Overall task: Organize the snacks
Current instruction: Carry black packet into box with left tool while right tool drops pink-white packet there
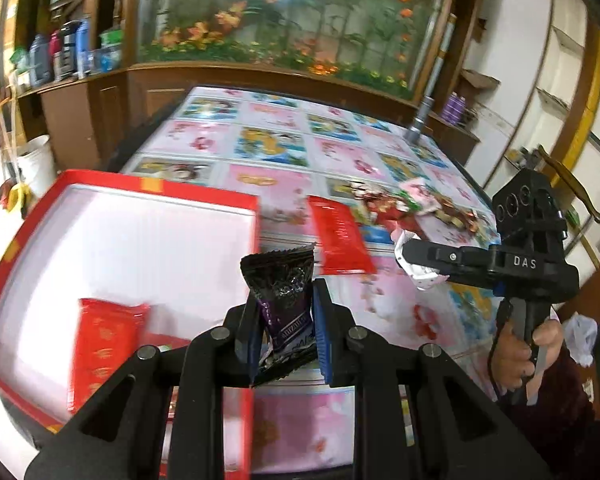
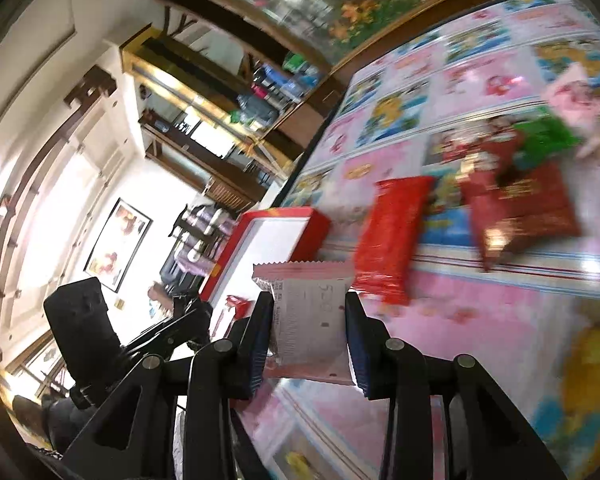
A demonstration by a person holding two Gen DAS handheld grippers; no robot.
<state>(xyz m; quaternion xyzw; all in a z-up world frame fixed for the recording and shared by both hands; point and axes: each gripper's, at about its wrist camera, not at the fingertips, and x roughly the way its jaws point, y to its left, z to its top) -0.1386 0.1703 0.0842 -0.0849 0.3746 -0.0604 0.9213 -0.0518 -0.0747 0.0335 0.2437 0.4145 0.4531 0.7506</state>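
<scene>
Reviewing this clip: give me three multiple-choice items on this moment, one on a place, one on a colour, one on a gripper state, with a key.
1. Where does the long red packet lie?
A. inside the box
B. on the tablecloth beside the box
C. in a gripper

2. What colour is the rim of the box?
A. red
B. green
C. black

3. What is the left gripper doing?
A. standing open and empty
B. shut on the dark purple snack
C. shut on a bottle

Key: 1 B, it rests on the patterned cloth right of the box; 2 A, the edges are red around a white inside; 3 B, the pads press the wrapper.
</scene>
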